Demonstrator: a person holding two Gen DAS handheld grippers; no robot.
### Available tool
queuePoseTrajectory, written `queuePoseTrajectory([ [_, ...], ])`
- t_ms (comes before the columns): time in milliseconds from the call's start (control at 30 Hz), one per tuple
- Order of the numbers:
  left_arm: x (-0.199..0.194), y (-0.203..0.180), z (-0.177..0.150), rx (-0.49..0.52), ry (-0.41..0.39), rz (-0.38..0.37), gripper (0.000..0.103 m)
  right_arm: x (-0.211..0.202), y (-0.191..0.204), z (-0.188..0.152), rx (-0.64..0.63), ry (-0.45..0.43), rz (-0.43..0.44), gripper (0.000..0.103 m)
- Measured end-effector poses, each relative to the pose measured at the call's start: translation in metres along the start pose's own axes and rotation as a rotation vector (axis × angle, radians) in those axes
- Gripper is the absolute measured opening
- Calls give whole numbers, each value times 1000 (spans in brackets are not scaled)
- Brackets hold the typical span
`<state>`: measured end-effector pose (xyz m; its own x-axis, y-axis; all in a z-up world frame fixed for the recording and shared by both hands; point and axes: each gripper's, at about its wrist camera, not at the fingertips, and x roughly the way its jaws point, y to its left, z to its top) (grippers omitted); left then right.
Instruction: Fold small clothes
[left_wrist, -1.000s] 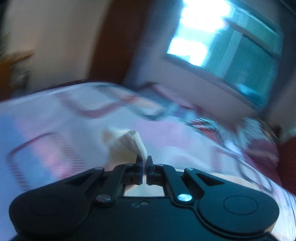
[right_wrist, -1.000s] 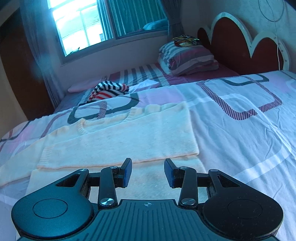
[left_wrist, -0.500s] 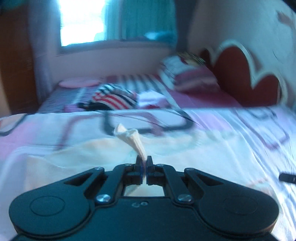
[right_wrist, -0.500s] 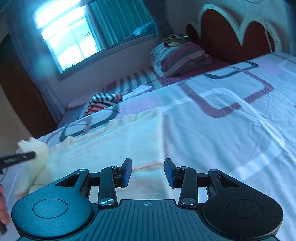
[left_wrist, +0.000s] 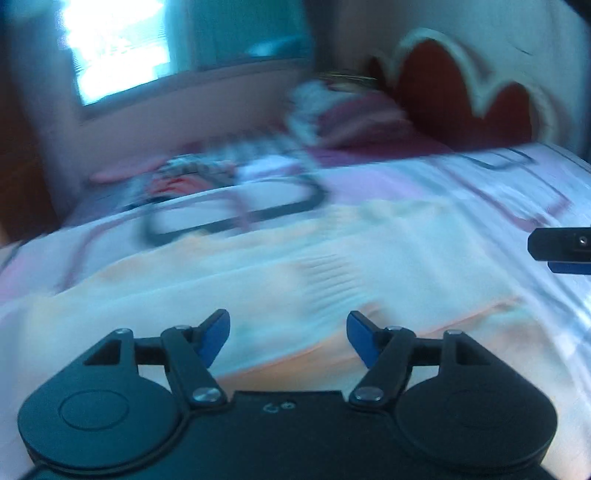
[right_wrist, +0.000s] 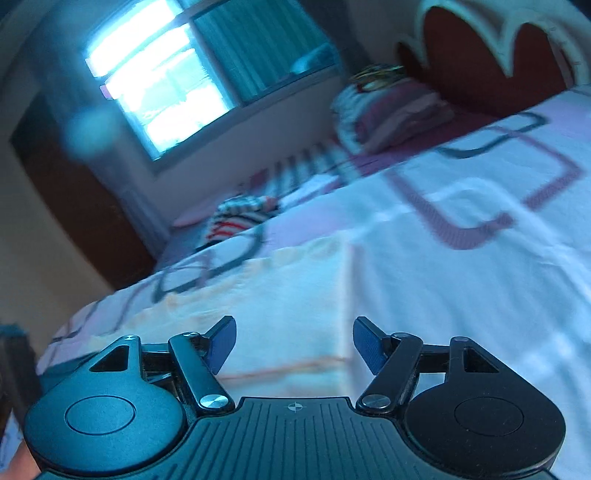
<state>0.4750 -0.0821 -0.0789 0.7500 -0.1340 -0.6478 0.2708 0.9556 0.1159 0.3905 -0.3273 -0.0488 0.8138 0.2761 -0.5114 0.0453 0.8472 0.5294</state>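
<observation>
A cream knitted sweater (left_wrist: 295, 273) lies flat on the bed, partly folded, with a ribbed cuff resting on its body. My left gripper (left_wrist: 288, 332) is open and empty just above its near edge. My right gripper (right_wrist: 294, 341) is open and empty above the sweater's (right_wrist: 280, 302) right part; one of its fingers (left_wrist: 557, 245) shows at the right edge of the left wrist view. Both views are blurred by motion.
The bed has a white sheet (right_wrist: 480, 266) with pink and dark line patterns. A striped garment (right_wrist: 240, 214) lies at the far side, a folded blanket stack (right_wrist: 391, 110) by the red headboard (right_wrist: 480, 55). A window (right_wrist: 155, 92) is behind.
My left gripper has opened and let go of the sweater sleeve, which now lies on the sweater's body. My right gripper has tilted and stayed open.
</observation>
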Motion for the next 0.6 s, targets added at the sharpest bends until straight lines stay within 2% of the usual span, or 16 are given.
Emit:
queuePoseTrajectory([
  [33, -8, 16, -8, -32, -7, 40, 68, 9, 6, 0, 0, 18, 28, 69],
  [133, -28, 67, -35, -124, -27, 239, 69, 40, 29, -5, -26, 77, 76, 63],
  [200, -34, 98, -48, -189, -7, 305, 70, 62, 42, -11, -44, 121, 80, 60],
  [333, -23, 133, -59, -249, 69, 286, 70, 98, 53, -21, 5, 196, 99, 57],
  [400, -17, 138, -60, -261, 71, 270, 70, 109, 59, -21, 24, 206, 103, 54],
  [467, -11, 138, -56, -265, 66, 255, 69, 117, 64, -20, 28, 218, 92, 26],
  [567, -9, 139, -59, -277, 61, 238, 69, 129, 68, -14, 8, 243, 66, 5],
  [600, -5, 139, -58, -273, 69, 238, 71, 129, 71, -12, -11, 241, 63, 5],
])
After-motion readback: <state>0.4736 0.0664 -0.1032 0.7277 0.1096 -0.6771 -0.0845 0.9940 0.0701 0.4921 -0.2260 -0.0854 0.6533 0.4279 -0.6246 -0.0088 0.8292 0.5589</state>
